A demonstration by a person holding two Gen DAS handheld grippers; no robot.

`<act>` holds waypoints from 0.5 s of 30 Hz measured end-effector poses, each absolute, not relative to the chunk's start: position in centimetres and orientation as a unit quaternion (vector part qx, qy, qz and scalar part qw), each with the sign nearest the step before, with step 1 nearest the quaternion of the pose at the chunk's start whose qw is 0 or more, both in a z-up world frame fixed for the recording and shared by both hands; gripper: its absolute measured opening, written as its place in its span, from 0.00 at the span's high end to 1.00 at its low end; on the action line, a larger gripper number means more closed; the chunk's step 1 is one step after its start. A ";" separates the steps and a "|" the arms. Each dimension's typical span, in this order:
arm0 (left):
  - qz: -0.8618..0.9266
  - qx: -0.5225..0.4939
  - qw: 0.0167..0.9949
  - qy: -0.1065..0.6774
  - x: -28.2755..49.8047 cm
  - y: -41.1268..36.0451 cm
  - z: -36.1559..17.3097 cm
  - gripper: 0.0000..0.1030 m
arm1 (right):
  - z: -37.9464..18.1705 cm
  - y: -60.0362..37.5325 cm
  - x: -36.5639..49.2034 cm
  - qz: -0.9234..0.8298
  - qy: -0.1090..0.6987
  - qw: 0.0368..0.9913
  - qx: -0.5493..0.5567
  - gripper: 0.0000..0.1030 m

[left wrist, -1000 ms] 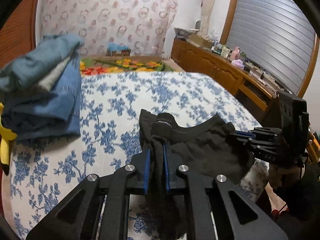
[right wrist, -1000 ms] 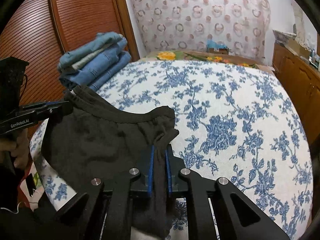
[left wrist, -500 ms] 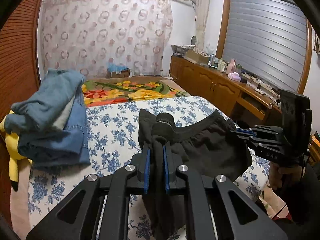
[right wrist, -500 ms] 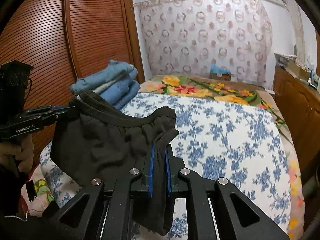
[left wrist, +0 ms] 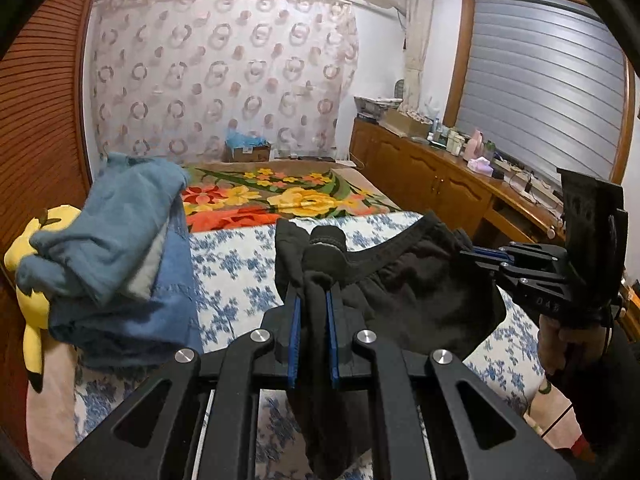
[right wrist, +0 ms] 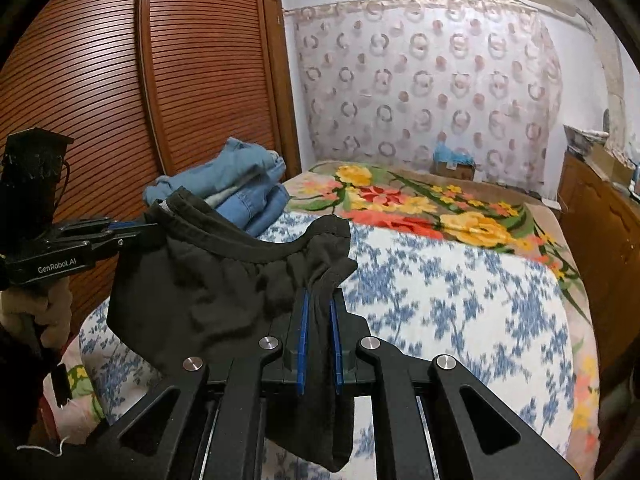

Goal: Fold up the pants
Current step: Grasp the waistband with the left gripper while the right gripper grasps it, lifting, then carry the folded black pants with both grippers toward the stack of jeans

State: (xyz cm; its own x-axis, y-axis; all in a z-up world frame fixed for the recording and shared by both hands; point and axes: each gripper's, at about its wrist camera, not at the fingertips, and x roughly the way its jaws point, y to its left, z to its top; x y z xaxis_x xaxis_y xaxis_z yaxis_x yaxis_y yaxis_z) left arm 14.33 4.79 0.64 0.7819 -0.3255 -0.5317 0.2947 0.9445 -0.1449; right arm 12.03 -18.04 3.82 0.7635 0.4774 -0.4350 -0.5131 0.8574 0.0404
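Pinching black pants [left wrist: 404, 288] at both waistband ends: left gripper [left wrist: 314, 312], right gripper [right wrist: 319, 312]. Hanging above flowery bed [right wrist: 460, 300]. Could slip out, bunched thick between pads.

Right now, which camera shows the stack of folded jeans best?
The left wrist view: the stack of folded jeans is close and large at the left, showing its layers with a yellow plush toy beside it. The right wrist view shows the jeans smaller, farther off, their lower part hidden behind the black pants.
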 end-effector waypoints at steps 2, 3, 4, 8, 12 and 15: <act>-0.160 -0.027 0.946 0.281 14.7 5.2 1.5 0.88 | 4.7 -17.7 13.0 0.268 0.215 0.938 -0.045 0.91; -0.158 -0.027 0.947 0.278 14.9 5.4 1.8 0.88 | 5.2 -17.5 13.6 0.270 0.212 0.938 -0.047 0.91; -0.154 -0.029 0.949 0.274 15.2 5.9 2.4 0.88 | 5.8 -17.2 14.2 0.272 0.208 0.938 -0.049 0.91; -0.139 -0.033 0.954 0.262 16.1 7.7 3.9 0.88 | 7.8 -15.7 16.9 0.285 0.194 0.937 -0.063 0.91; -0.117 -0.036 0.960 0.252 17.1 9.8 5.1 0.88 | 9.2 -14.0 19.6 0.301 0.180 0.933 -0.075 0.91; -0.103 -0.039 0.963 0.247 17.8 11.1 5.7 0.88 | 10.0 -12.4 21.9 0.314 0.171 0.930 -0.086 0.91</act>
